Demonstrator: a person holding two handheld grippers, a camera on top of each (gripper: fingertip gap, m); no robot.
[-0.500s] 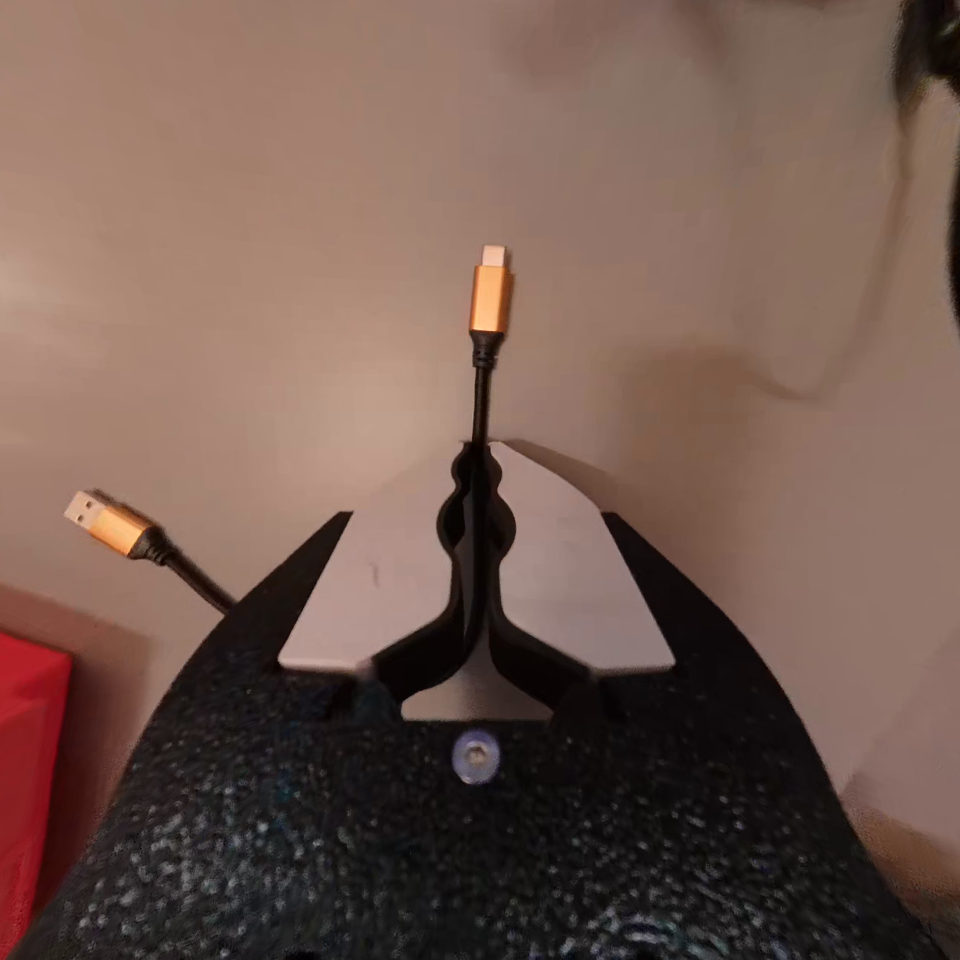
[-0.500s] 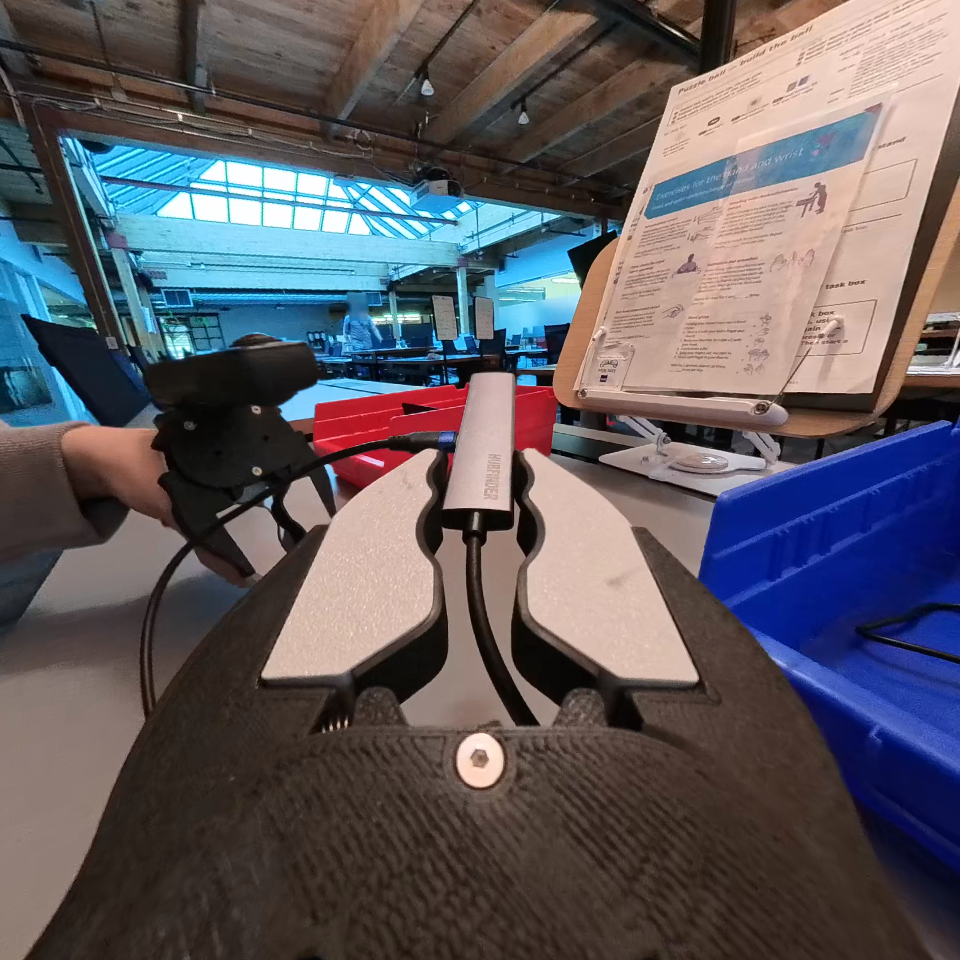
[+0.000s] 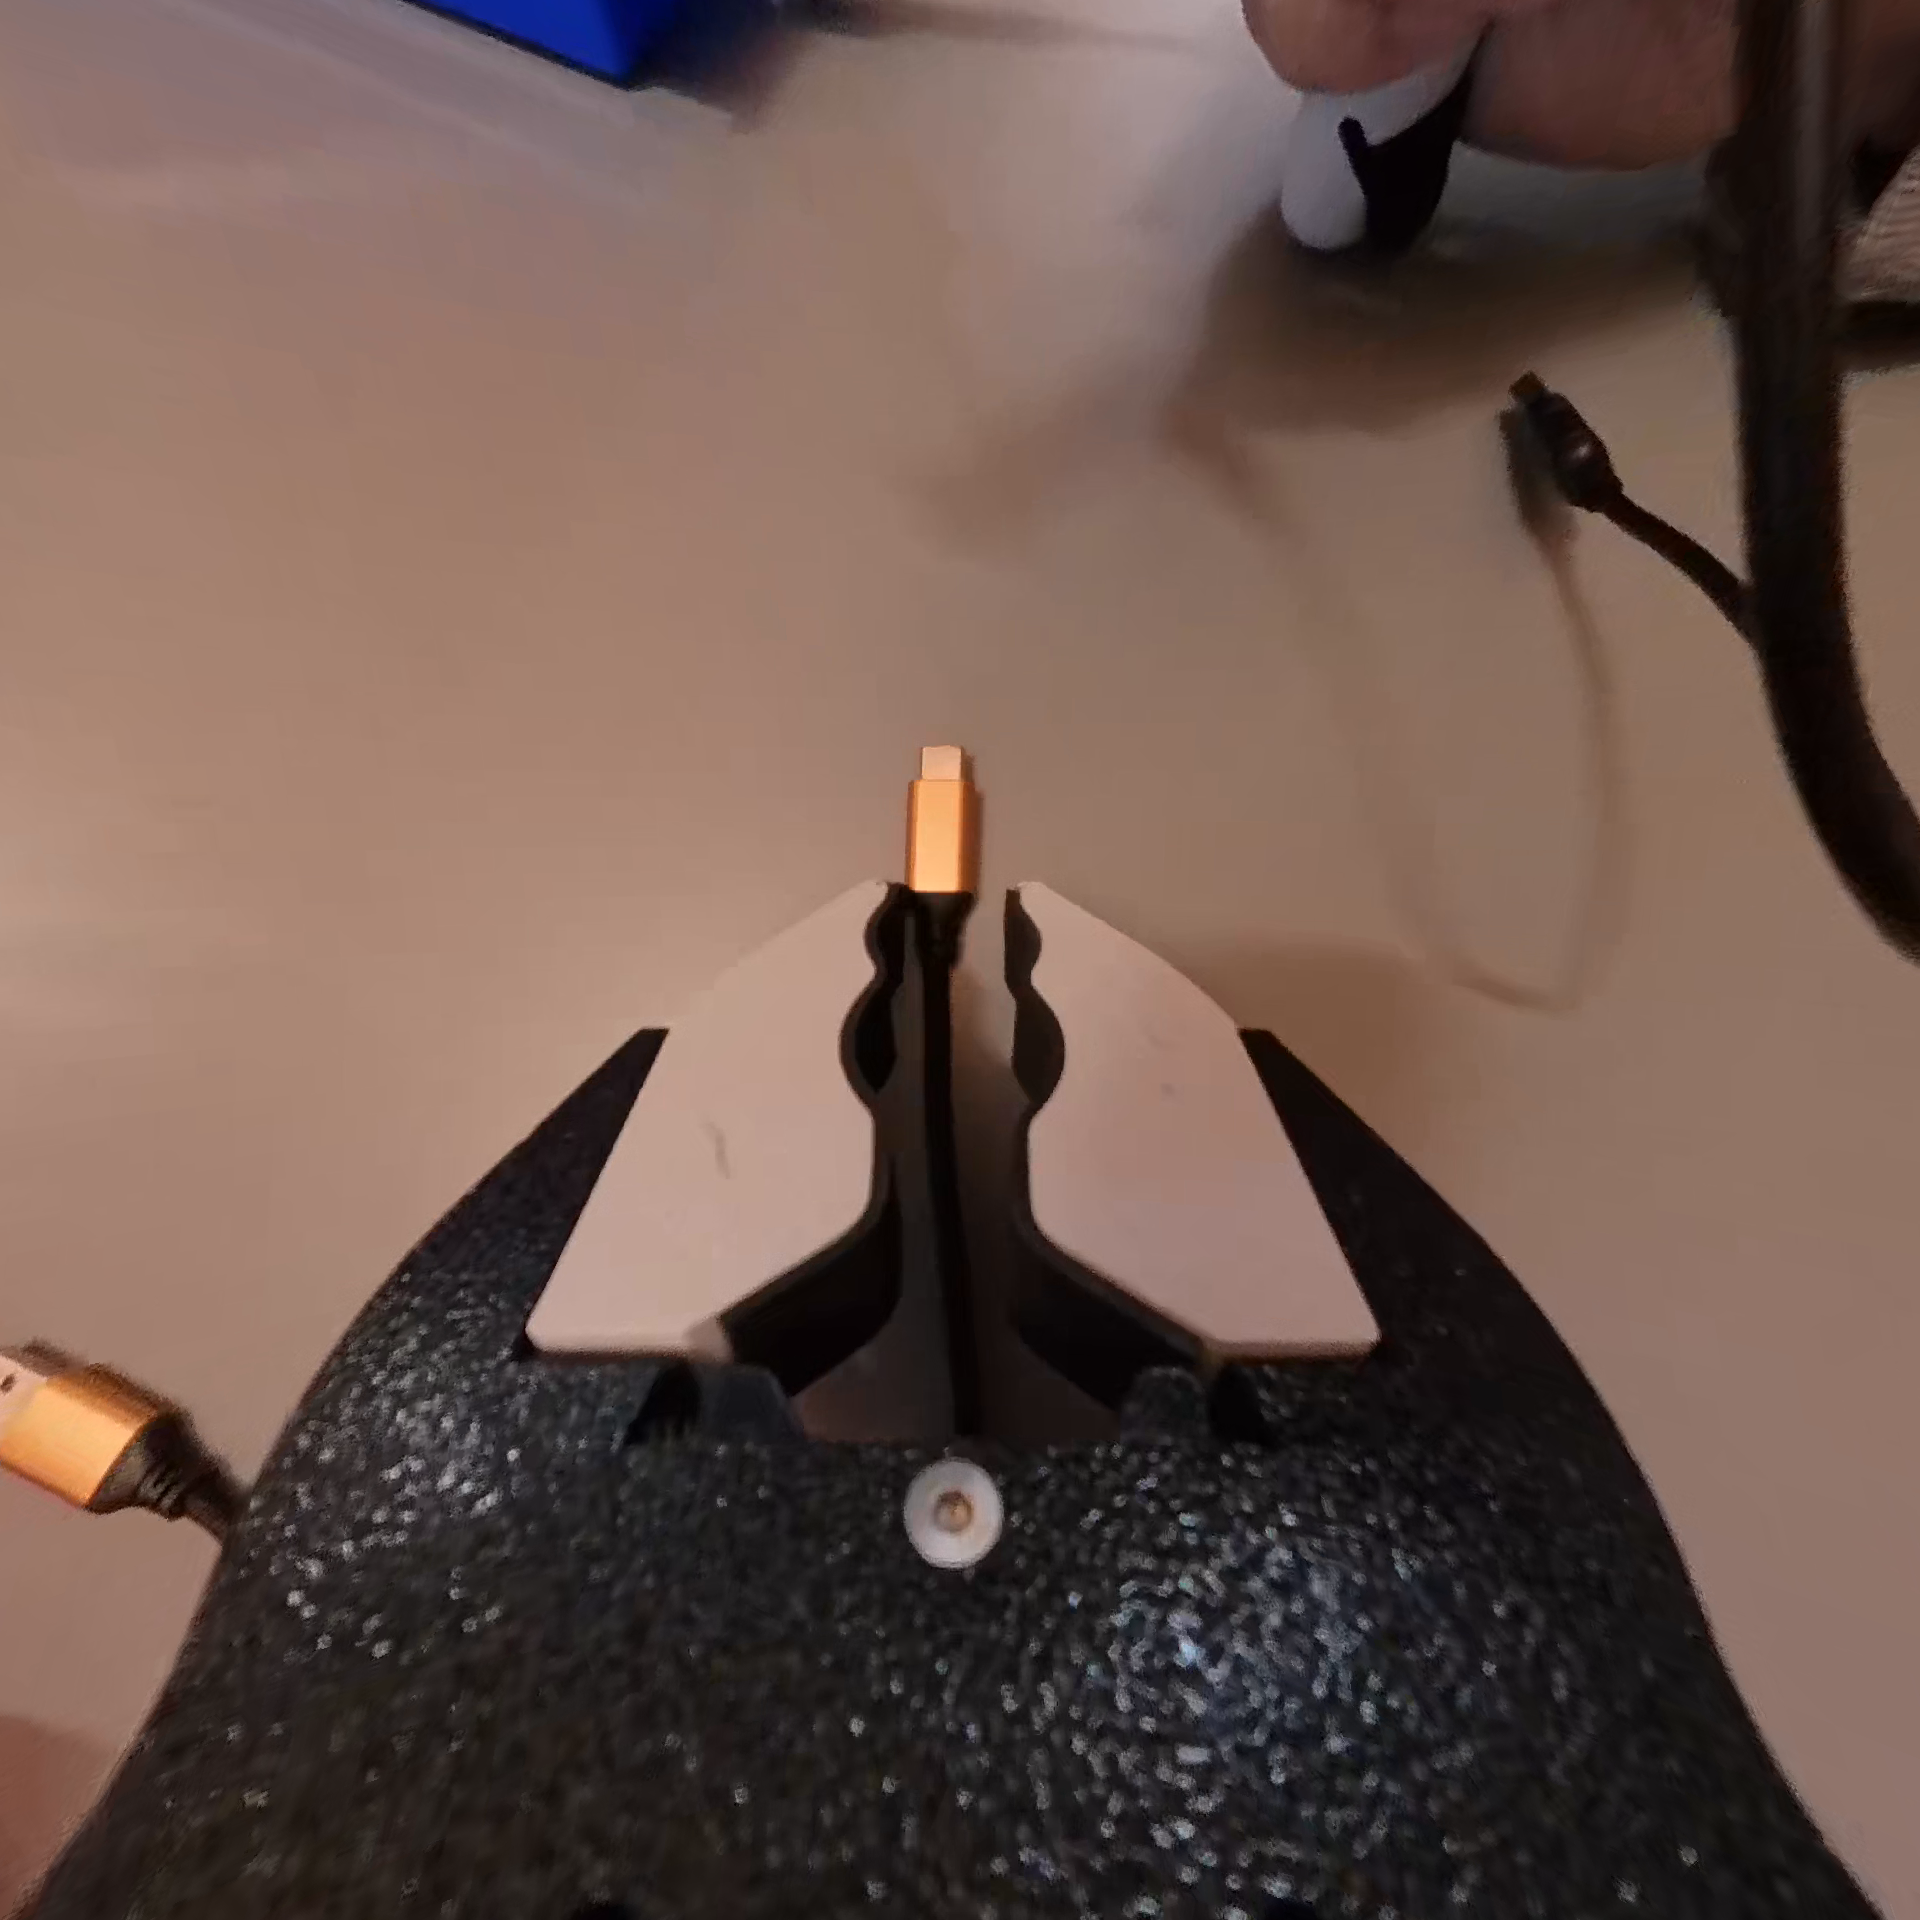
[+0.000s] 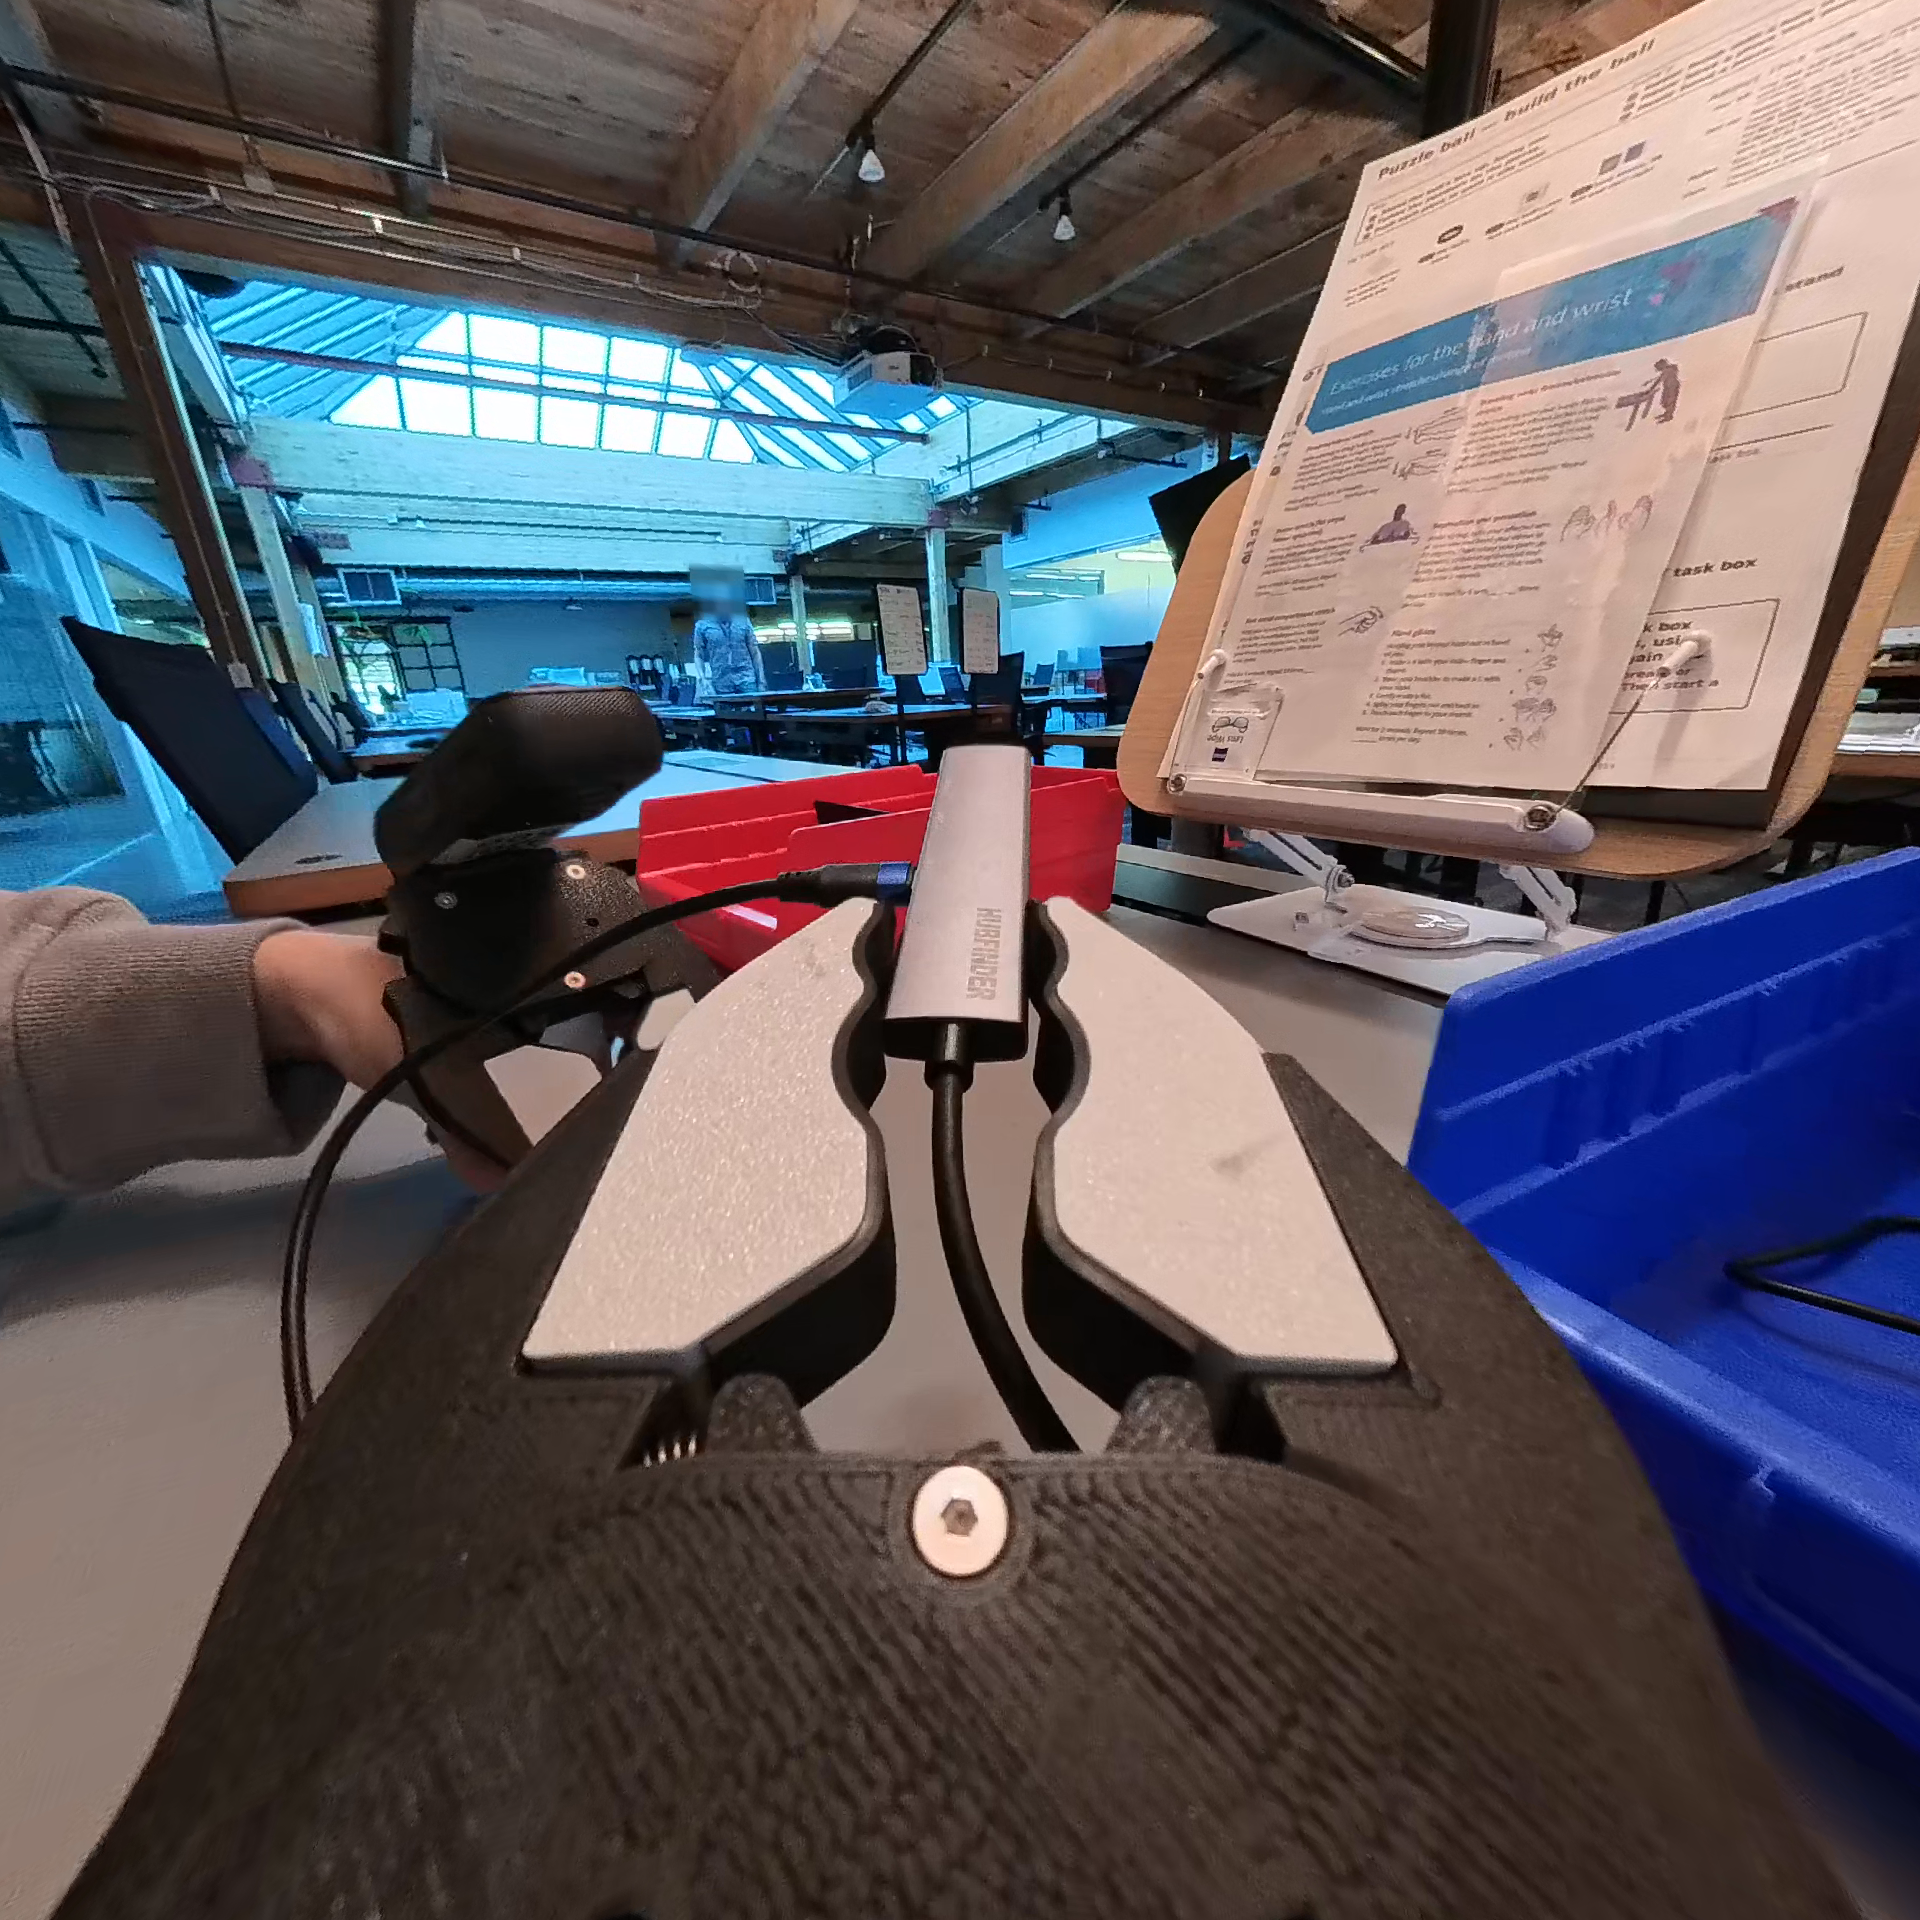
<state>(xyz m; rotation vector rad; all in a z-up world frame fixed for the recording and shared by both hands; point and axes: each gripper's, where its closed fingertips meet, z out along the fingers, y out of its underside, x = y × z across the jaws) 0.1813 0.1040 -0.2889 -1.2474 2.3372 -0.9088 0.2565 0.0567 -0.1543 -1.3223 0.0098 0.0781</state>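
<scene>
**Both grippers on cable gear over the table**

The left gripper (image 3: 943, 894) had its jaws slightly parted, with a black cable (image 3: 940, 1143) running up the gap between them. The cable lay against the left finger (image 3: 769, 1101), and a sliver of space showed on the other side, so whether it was pinched or only resting there could not be told. The cable's orange plug (image 3: 942, 836) stuck out just past the fingertips, over the tan table (image 3: 468, 520). A second orange plug (image 3: 73, 1439) hung left of the gripper body. Farther off and to the right, a small black plug (image 3: 1558, 447) hovered above the table on its own lead.

The right gripper (image 4: 961, 925) was clenched on a grey hub (image 4: 961, 894), which pointed forward and upward from the jaws. The hub's black lead (image 4: 966, 1226) ran back between the fingers. Another black cable (image 4: 520, 1018) was plugged into the hub's left side and looped down to the left. Left of the hub, a hand (image 4: 322, 997) held the left gripper (image 4: 582, 1039). Behind the hub sat a red bin (image 4: 790, 831); to its right a blue bin (image 4: 1662, 1143), and behind that a stand with printed sheets (image 4: 1538, 499).
</scene>
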